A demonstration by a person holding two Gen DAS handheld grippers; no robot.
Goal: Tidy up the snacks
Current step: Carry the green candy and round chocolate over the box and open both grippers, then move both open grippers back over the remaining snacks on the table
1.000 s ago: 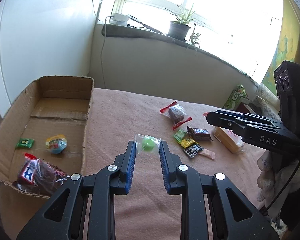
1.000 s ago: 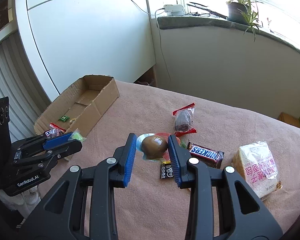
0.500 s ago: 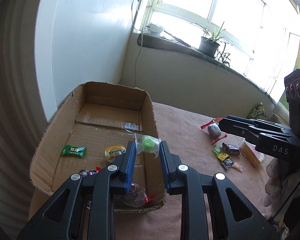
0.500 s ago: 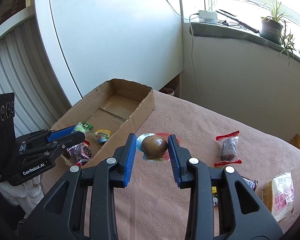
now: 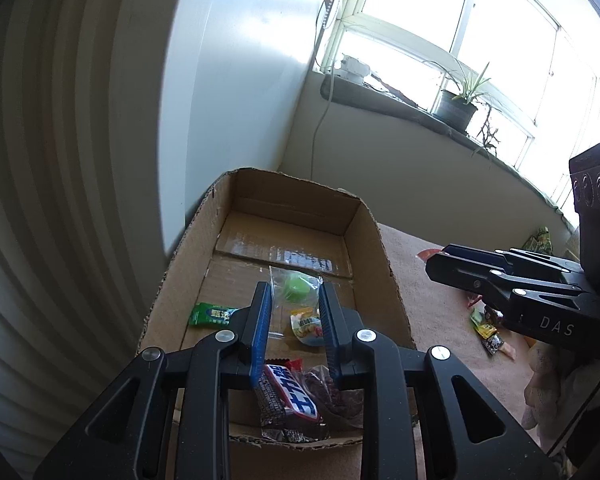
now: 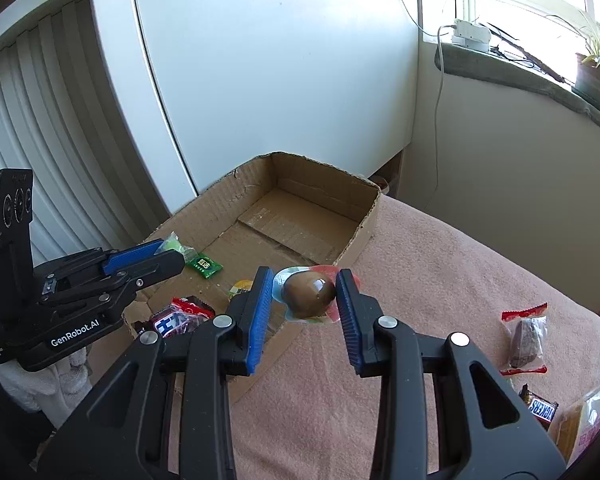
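Jaws of left gripper [image 5: 294,300] pinch a green candy bag [image 5: 294,287]; right gripper [image 6: 305,294] clamps a brown egg pack [image 6: 309,294].

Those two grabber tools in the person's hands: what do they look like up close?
Both are matte black plastic. Each has two long fingers lined with ribbed blue pads and silver rivets at the joints. The left gripper reads "GenRobot.AI", the right gripper "DAS". The hand under each wears a white fuzzy glove.

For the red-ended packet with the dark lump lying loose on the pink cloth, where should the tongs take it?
Grip the red-ended packet across its dark middle lump, coming from above: it lies flat on the pink cloth, its crimped ends are thin and floppy, and its sides look clear.
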